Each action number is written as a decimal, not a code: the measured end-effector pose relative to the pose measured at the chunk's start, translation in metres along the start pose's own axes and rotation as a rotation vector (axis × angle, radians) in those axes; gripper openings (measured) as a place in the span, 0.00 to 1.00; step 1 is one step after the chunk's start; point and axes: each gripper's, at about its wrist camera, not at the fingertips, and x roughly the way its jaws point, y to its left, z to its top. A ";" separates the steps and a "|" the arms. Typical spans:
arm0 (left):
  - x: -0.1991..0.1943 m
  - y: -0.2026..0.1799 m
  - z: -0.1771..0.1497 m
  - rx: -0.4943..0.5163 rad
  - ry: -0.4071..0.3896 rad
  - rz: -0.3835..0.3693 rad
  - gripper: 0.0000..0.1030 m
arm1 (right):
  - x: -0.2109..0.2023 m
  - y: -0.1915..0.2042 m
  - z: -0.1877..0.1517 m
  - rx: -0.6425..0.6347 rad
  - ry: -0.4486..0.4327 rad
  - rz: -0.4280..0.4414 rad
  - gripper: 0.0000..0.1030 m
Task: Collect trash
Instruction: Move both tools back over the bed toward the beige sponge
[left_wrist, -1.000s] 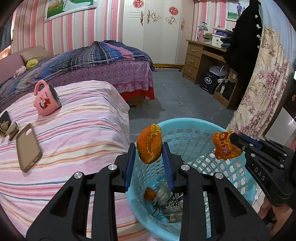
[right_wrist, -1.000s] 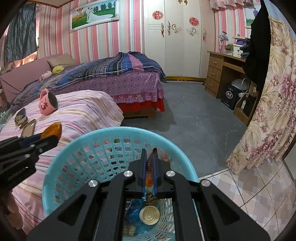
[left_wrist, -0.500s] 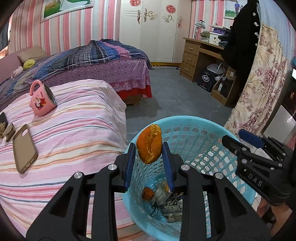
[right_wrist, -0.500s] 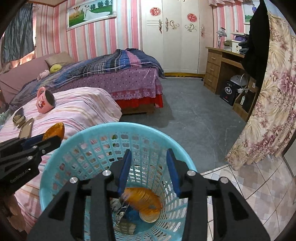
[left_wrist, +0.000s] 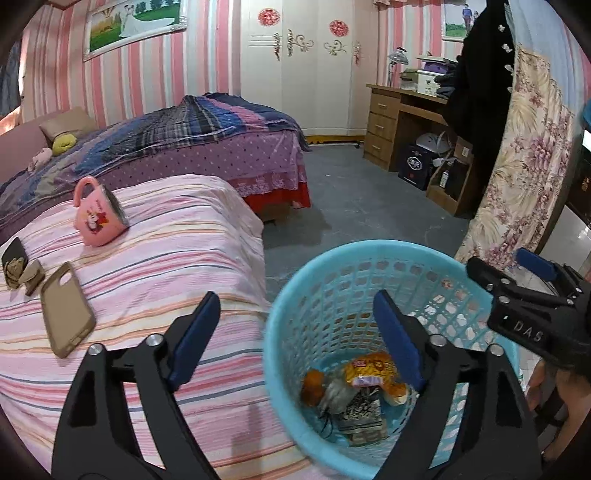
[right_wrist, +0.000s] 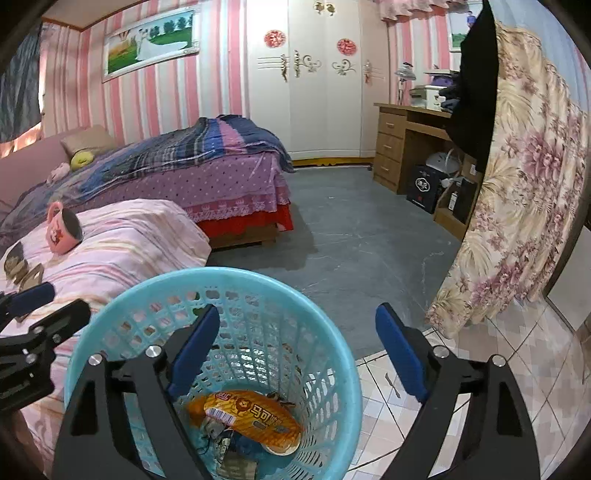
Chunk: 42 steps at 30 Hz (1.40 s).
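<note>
Now both grippers' fingers (left_wrist: 195, 339) (right_wrist: 400, 354) gape empty above the basket (right_wrist: 332, 332) holding trash (right_wrist: 251, 413).

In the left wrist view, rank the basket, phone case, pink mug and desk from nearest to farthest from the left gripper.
1. Basket, just right of the gripper.
2. Phone case, left on the bed.
3. Pink mug, farther up the bed.
4. Desk, far right wall.

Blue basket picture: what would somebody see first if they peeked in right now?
The turquoise basket on the floor beside the striped bed grabs the eye, with an orange snack wrapper lying on top of the trash inside. Both claws, left and right, hang wide open above it. A pink mug lies tipped on the bed.
</note>
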 end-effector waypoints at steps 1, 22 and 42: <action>-0.001 0.005 -0.001 -0.004 -0.003 0.005 0.84 | -0.001 0.001 0.001 -0.002 -0.004 -0.008 0.88; -0.051 0.169 -0.014 -0.126 -0.037 0.229 0.95 | 0.002 0.105 0.013 -0.196 0.001 0.015 0.92; -0.072 0.343 -0.032 -0.304 -0.063 0.414 0.95 | -0.007 0.245 0.018 -0.263 -0.019 0.122 0.92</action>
